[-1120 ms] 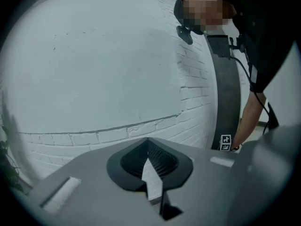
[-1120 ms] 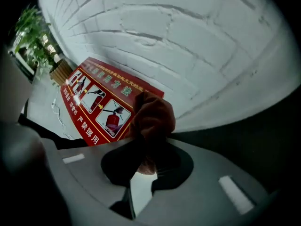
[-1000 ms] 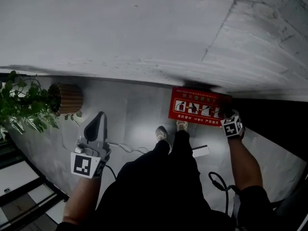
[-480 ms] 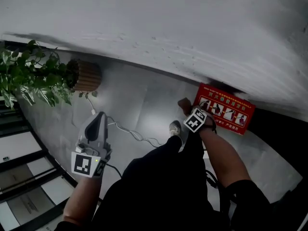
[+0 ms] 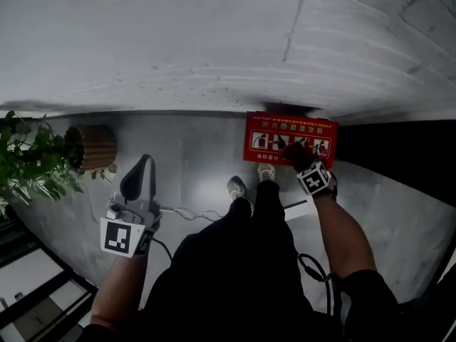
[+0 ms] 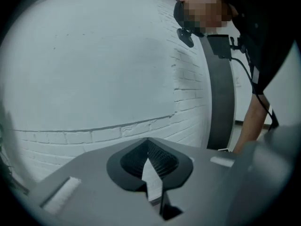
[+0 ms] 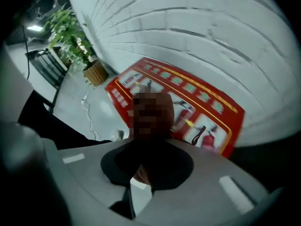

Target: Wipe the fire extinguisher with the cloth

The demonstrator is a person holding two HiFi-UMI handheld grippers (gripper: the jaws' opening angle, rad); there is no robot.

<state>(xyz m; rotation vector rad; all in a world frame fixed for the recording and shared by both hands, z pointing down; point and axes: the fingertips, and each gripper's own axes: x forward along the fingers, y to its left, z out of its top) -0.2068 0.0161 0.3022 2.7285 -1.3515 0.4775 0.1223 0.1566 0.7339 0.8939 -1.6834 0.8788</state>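
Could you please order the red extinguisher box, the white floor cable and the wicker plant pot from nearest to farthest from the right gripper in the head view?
1. Red extinguisher box, at the tip of the right gripper, by the wall.
2. White floor cable, lower left.
3. Wicker plant pot, far left.

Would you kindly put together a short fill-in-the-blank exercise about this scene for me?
1. The right gripper holds a brown ____ in its jaws.
2. The fire extinguisher box against the brick wall is coloured ____.
3. The potted plant stands on the person's ____ side.
4. The left gripper has ____ between its jaws.

Missing words: cloth; red; left; nothing.
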